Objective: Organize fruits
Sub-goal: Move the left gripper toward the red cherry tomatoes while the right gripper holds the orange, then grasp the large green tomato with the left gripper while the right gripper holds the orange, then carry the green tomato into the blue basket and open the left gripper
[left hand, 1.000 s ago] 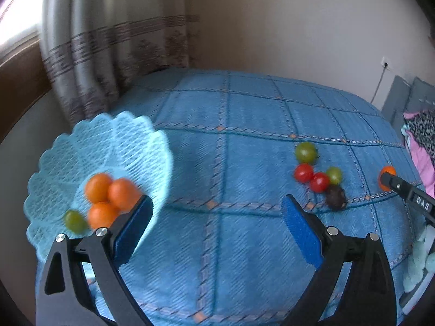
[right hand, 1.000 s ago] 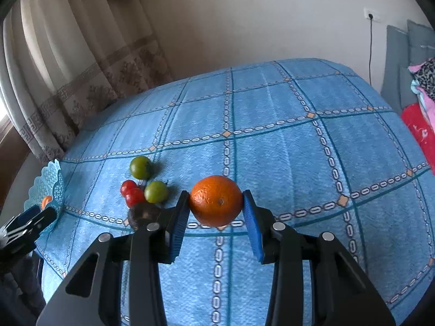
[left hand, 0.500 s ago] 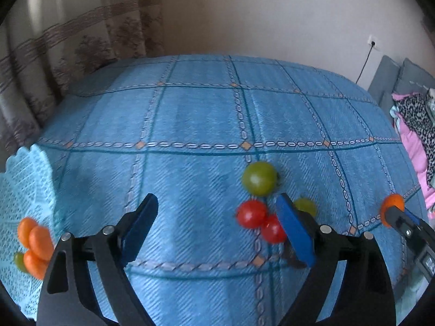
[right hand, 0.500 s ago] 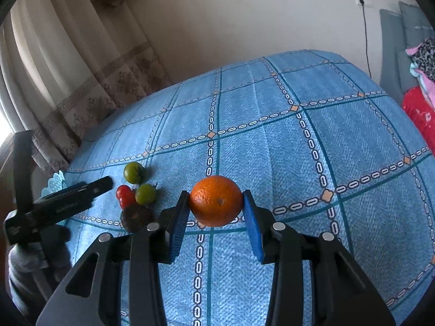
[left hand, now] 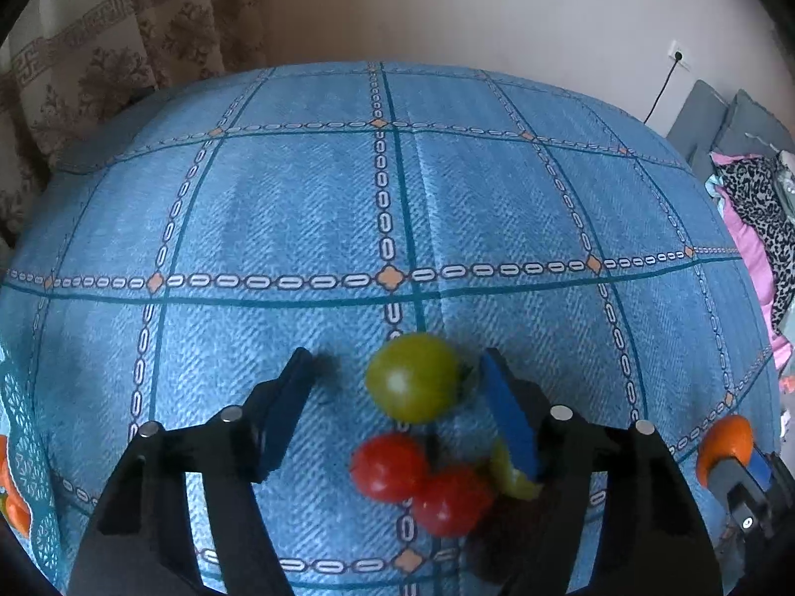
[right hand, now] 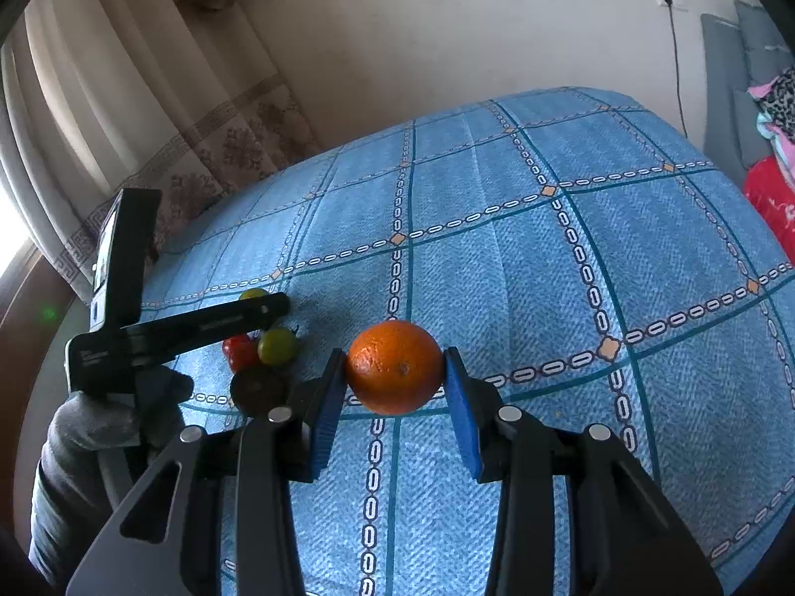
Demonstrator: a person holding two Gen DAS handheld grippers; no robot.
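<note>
Dimpled round orange [right hand: 395, 366], ribbed blue pads [right hand: 459, 414]

5 tomatoes [left hand: 415, 377] clustered on bedspread [left hand: 298, 208]

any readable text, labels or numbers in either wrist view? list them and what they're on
Nothing legible in either view.
Black left hand-held gripper: small pale print along its side bar and on its body near the gloved hand, too small and blurred to read.
Red fabric item at the right edge: a faint pale mark, unreadable.
Round orange in the right hand-held gripper, the blue patterned cloth: no text.
</note>
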